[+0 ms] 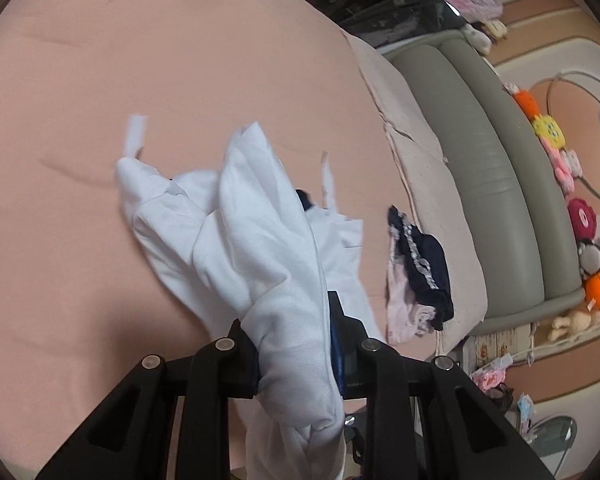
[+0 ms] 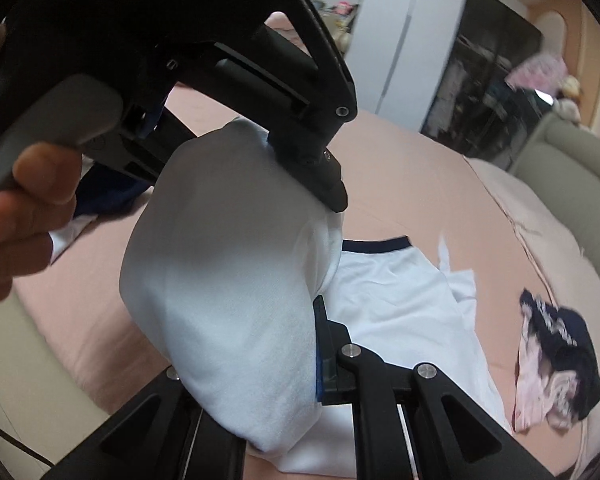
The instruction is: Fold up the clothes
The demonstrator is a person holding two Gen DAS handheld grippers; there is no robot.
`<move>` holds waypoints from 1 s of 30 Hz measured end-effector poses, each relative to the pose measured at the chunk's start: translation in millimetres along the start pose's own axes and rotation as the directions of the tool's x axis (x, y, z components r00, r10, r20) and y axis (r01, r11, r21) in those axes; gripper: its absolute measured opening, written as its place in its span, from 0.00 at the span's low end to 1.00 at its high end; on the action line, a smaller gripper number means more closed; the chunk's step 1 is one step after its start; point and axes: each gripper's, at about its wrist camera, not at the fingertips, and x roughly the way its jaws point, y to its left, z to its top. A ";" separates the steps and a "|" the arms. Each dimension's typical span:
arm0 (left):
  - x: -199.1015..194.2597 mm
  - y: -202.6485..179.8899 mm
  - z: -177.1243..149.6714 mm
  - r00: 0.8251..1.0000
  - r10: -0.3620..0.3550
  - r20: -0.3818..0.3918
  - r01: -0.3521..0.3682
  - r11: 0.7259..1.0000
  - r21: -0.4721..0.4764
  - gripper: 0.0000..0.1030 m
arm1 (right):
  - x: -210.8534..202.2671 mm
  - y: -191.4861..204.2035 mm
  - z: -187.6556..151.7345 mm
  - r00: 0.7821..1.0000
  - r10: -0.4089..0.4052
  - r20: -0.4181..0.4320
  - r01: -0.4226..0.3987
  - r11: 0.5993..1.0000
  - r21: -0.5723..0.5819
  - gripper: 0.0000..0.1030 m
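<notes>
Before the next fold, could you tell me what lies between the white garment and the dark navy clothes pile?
Only bare pink sheet separates the white garment from the navy pile, in the right wrist view.

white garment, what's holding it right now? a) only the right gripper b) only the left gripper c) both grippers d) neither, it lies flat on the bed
c: in the left wrist view the left gripper is clamped on a bunched fold of the white garment, and in the right wrist view the right gripper pinches another bunch of the same cloth.
</notes>
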 end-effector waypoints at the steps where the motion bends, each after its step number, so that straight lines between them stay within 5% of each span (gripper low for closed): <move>1: 3.8 -6.8 1.2 1.000 -0.003 -0.008 0.004 1.000 0.013 0.22 | -2.7 -4.6 -0.8 1.000 -0.004 0.003 0.004 1.000 0.014 0.09; 12: 52.5 -72.3 9.0 0.995 0.007 -0.098 0.007 0.990 0.141 0.22 | -20.9 -72.7 -8.4 0.999 -0.036 -0.013 0.038 0.971 0.234 0.09; 23: 100.6 -87.9 9.0 0.982 0.042 -0.186 -0.015 0.990 0.143 0.22 | -11.3 -107.2 -32.0 0.996 -0.025 -0.083 0.055 0.926 0.375 0.09; 30: 122.2 -99.4 6.3 0.966 0.147 -0.213 -0.099 0.970 0.220 0.23 | -0.6 -123.1 -46.0 0.991 0.005 -0.132 0.054 0.897 0.438 0.09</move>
